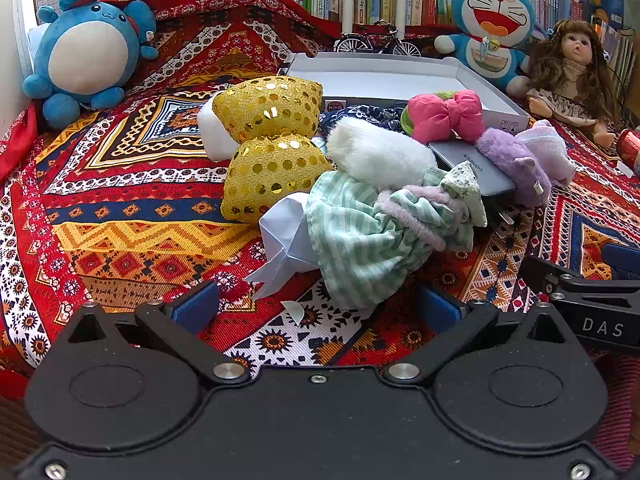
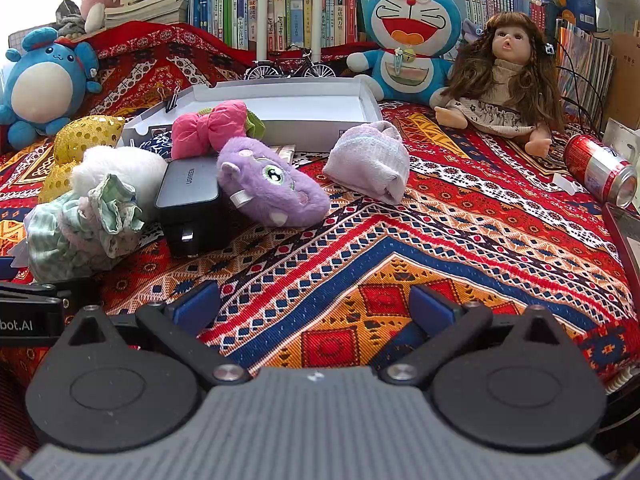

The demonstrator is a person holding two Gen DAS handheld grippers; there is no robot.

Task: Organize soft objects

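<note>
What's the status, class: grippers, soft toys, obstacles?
Left gripper and right gripper open, empty. Soft pile on cloth, white box empty. Grey charger wedged among toys.

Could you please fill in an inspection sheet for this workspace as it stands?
Surface: patterned red cloth covering the whole work area.
Job's things: gold bow, white fluff, striped cloth, pink bow, purple plush and folded sock lie in front of the empty white box.
Clutter: grey charger among the soft things; red can on its side; binder clip.
Grippers: left gripper and right gripper open, holding nothing.
Cables: thin dark wires behind the doll.
Surroundings: bookshelf, Doraemon, blue plush, toy bicycle.
</note>
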